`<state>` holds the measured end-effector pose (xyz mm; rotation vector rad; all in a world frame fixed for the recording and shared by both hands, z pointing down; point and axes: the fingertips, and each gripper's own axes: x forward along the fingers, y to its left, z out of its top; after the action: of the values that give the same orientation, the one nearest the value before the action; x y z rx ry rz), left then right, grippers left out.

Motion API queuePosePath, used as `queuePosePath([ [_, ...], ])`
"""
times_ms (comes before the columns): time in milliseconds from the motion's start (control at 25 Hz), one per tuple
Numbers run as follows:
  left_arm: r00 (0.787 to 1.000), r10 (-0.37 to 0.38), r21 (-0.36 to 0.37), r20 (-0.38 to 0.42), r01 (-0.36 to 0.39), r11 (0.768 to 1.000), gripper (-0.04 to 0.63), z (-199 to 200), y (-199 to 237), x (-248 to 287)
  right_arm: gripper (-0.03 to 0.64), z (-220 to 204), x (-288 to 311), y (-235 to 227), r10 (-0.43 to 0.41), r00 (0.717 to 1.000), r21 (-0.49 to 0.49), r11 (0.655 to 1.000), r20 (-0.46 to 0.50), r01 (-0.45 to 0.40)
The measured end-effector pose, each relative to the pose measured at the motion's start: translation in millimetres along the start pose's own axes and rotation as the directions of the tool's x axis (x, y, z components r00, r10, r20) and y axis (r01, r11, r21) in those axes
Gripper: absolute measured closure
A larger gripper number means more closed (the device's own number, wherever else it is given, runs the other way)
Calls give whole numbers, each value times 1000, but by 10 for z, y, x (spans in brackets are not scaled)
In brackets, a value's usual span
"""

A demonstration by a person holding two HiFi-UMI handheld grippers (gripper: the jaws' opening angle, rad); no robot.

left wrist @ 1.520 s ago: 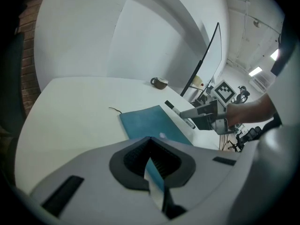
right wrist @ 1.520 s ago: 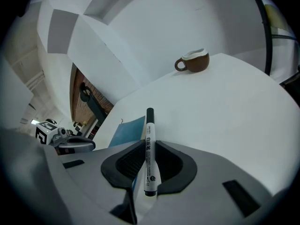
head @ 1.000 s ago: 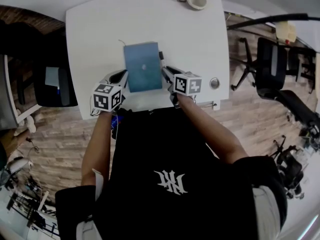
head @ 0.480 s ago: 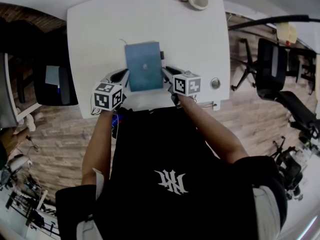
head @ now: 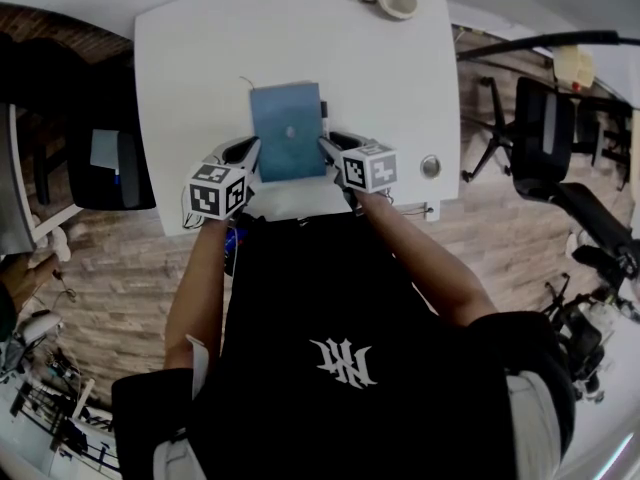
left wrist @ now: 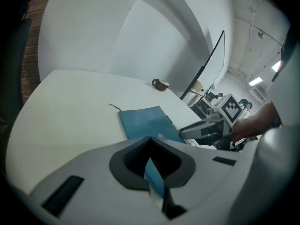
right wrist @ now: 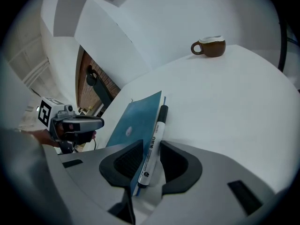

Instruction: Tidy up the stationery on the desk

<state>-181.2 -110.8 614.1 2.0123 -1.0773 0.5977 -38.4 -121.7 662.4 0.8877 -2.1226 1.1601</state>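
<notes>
step, likely: laying marker (right wrist: pixel 154 142) along notebook (left wrist: pixel 143 121) | left fingers (left wrist: pixel 130 159): clamped on notebook corner | right fingers (right wrist: pixel 123 165): just been opening, marker loose between them | next: back off without nudging marker

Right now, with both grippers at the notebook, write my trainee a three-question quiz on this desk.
1. True or false: the cup touches the blue notebook.
2. Which writing tool lies between the right gripper's jaws?
3. Fill in: the left gripper is shut on the notebook's ____.
Key: 1 false, they are far apart. 2 the marker; the jaws have just been opening round it. 3 edge.
</notes>
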Motion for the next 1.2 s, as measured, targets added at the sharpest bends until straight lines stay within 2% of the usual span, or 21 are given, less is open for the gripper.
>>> queuePosePath([
  [400, 1000, 4, -6, 13, -4, 1000, 592, 21, 9, 3, 500, 43, -40, -96, -31, 999, -32, 999, 21, 31],
  [560, 999, -2, 0, 43, 2, 1000, 592, 143, -3, -35, 500, 338, -173, -54, -18, 993, -57, 998, 118, 25],
  [760, 992, -18, 39, 126, 13, 999, 592, 528, -80, -121, 502, 924, -393, 98, 51, 968, -146, 989, 245, -16],
  [920, 973, -64, 94, 220, 45, 995, 592, 939, -256, -265, 526, 1402, -644, 377, 128, 935, -259, 965, 330, -40],
  [1080, 941, -147, 197, 305, 89, 976, 592, 1358, -523, -452, 549, 1793, -944, 698, 214, 891, -372, 927, 401, -56],
  [1200, 914, -184, 263, 361, 90, 961, 594, 1626, -724, -624, 557, 1961, -1180, 930, 279, 860, -448, 892, 427, -67],
])
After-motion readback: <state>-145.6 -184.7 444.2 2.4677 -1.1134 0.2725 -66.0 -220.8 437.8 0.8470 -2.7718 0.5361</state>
